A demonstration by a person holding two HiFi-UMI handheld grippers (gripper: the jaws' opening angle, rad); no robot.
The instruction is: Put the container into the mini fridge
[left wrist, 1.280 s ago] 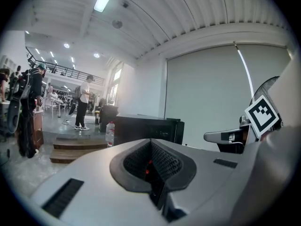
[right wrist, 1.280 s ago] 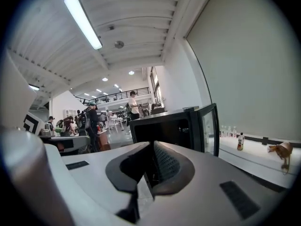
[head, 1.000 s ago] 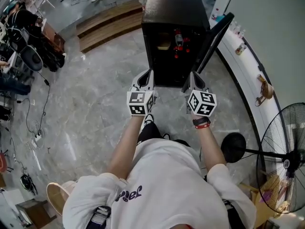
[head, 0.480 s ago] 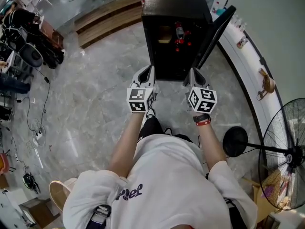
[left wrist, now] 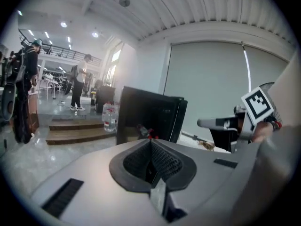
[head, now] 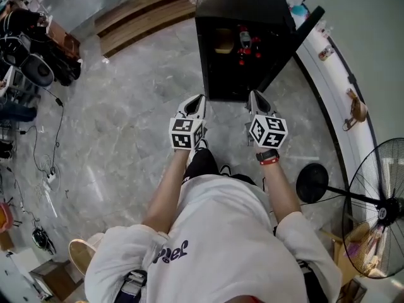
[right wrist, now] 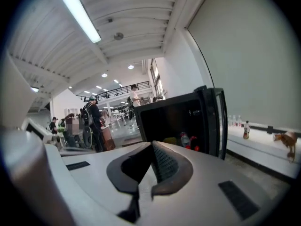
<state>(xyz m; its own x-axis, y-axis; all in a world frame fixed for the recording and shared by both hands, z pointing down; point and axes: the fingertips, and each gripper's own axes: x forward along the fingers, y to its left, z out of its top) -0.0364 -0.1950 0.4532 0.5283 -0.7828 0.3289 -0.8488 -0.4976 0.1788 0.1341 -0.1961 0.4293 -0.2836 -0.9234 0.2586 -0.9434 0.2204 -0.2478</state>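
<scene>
1. Far left edge: dark bags and gear, loose cables trailing over the floor.
2. Upper left: wooden steps, well apart from both grippers.
3. Centre left: grey marble floor, bare and wide between the cables and the fridge.
4. Left gripper: jaws pressed together, nothing between them; tips pointing at the fridge's lower front edge, just short of it.
5. Mini fridge: black, standing on the floor, front open toward the person.
6. Container: pale yellow, apparently the task's item, on a shelf inside the fridge at the left; in neither gripper.
7. Red-capped bottles: on the shelf just right of the container.
8. Right gripper: jaws fully closed, empty; tips near the fridge's lower right corner.
9. Fridge door: swung out to the right, edge near the right gripper's side.
10. White ledge: curving along the right wall, small items on it.
11. Standing fan: far right, round base near the person's right elbow.
</scene>
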